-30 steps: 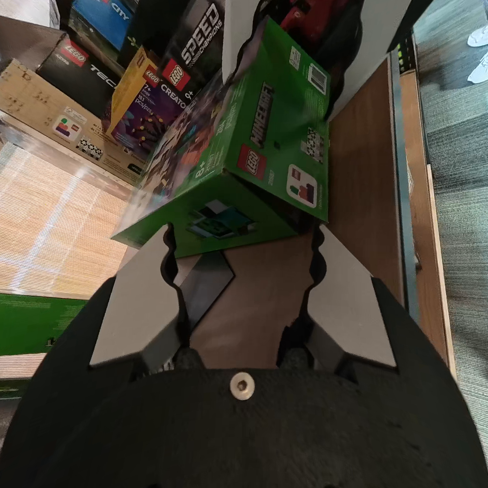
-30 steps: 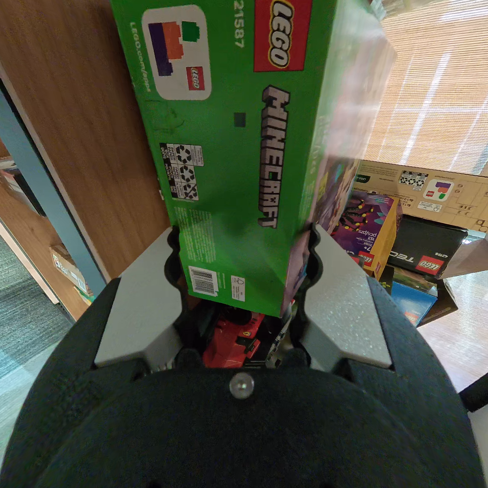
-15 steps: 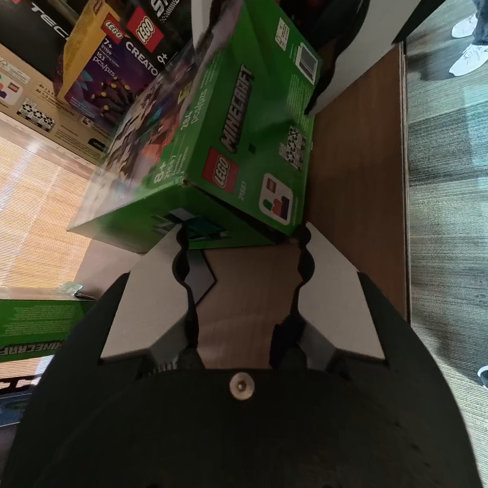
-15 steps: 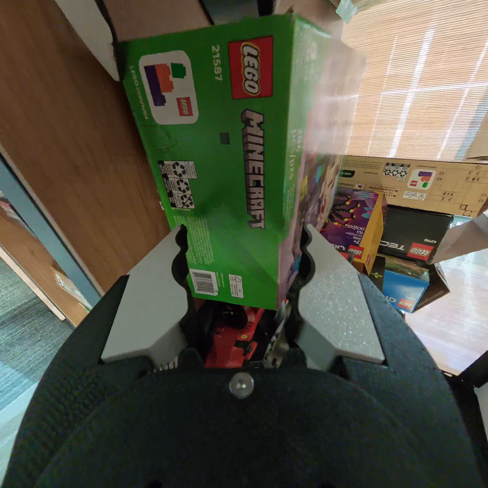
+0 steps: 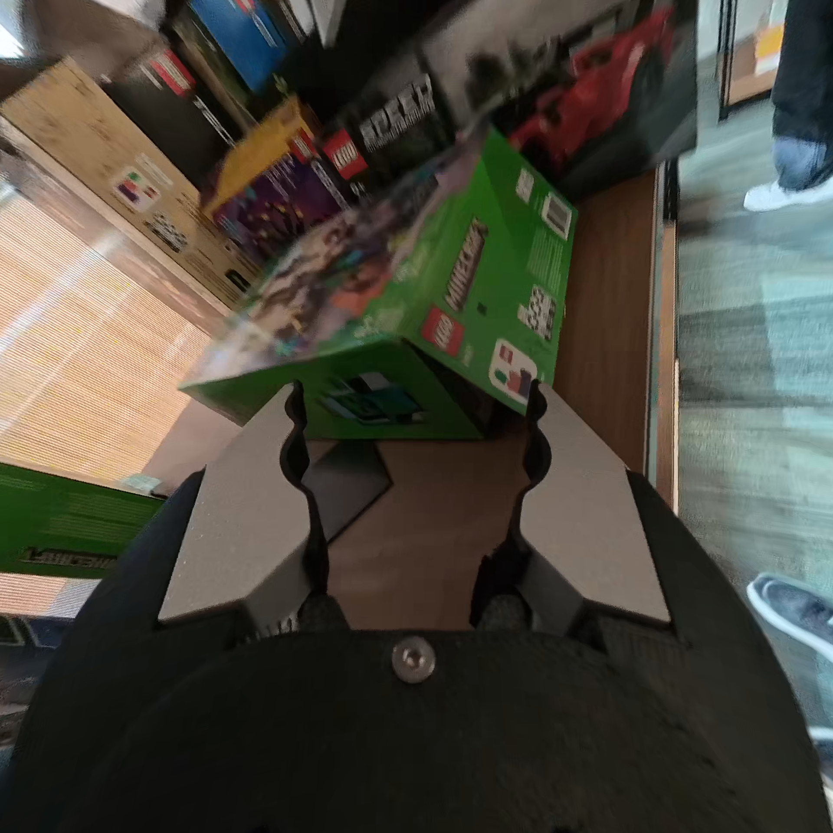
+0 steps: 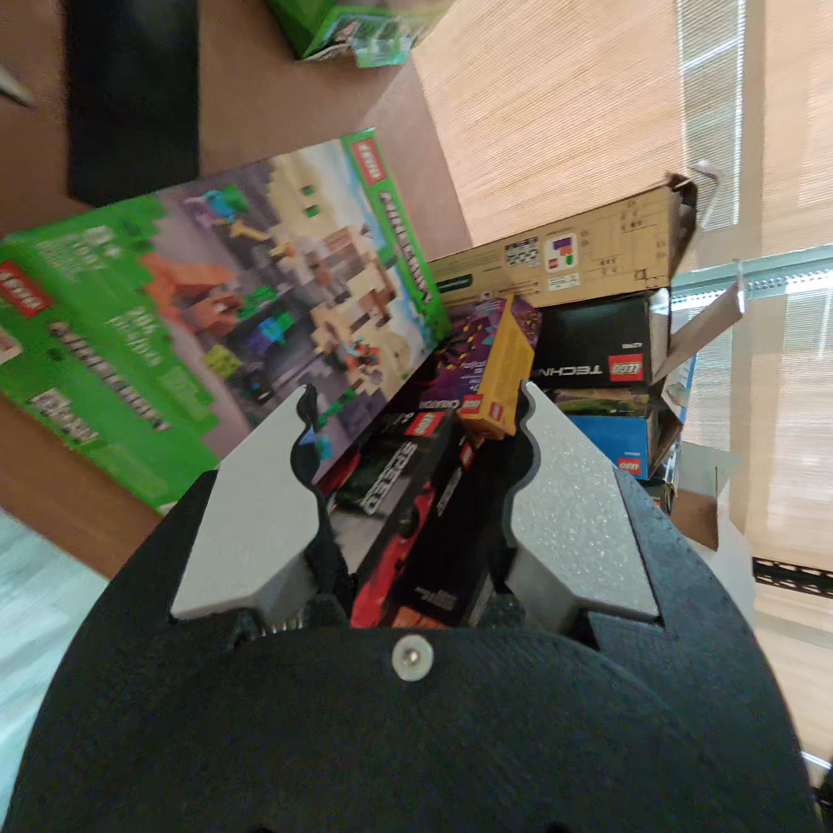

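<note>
While its two grey fingers stand wide apart, the left gripper [image 5: 414, 396] holds nothing: the brown wooden tabletop [image 5: 428, 518] shows between them, and the tips reach only to the near end of a green cardboard toy box [image 5: 473, 279] that lies tilted on that top. Whether the tips touch the box's end face cannot be told; neither pad presses on it. Beyond the green box sit a purple-and-yellow box [image 5: 270, 189], a black box with a red car picture [image 5: 599, 117] and a long tan cardboard carton [image 5: 103, 153]. At the right edge, past the tabletop, a person's legs and white shoe [image 5: 784, 194] stand on the grey floor, blurred.

The right gripper [image 6: 414, 396] is likewise spread wide and grips nothing. Between its fingers, lower down and apart from the pads, lies the black box with the red car picture [image 6: 419, 518]. Just past the right fingertip stands the purple-and-yellow box [image 6: 496, 374], and to the left the green toy box [image 6: 225, 315] lies on the wooden top, its picture face up. Farther off are a black box [image 6: 595, 342], a blue box [image 6: 613, 441], the tan carton [image 6: 563, 261] and a window blind [image 6: 563, 112].
</note>
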`<action>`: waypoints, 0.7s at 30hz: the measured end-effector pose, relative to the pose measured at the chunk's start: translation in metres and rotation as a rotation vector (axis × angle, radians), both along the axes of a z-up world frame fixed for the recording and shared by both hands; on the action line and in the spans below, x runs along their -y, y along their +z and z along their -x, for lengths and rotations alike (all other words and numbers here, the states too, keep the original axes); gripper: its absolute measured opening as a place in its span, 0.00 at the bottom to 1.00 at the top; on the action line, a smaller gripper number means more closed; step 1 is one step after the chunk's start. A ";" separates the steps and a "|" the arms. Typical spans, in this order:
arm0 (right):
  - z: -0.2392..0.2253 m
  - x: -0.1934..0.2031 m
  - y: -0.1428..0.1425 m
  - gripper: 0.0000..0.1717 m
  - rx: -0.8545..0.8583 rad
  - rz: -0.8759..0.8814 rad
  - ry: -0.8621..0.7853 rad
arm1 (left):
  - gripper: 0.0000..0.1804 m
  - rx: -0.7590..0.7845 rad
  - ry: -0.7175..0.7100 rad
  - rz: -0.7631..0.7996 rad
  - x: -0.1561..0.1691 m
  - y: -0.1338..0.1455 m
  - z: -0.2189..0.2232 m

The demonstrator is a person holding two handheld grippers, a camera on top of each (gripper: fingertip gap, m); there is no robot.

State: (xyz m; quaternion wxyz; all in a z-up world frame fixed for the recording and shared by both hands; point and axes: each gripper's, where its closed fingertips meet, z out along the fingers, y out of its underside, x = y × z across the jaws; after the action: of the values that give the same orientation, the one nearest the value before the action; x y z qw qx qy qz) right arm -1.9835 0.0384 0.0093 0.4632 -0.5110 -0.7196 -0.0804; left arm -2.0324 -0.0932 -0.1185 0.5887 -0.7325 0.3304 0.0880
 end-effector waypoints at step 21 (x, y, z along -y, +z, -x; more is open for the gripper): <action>0.095 -0.217 0.066 0.25 -0.023 0.209 -0.040 | 0.67 0.355 0.489 -0.134 -0.320 0.162 0.080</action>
State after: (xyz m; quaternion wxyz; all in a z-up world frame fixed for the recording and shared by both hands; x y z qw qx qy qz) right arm -2.0783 0.2550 0.0748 0.4139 -0.5716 -0.7085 -0.0083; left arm -2.1127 0.2266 0.0439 0.6454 -0.7538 0.0298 0.1195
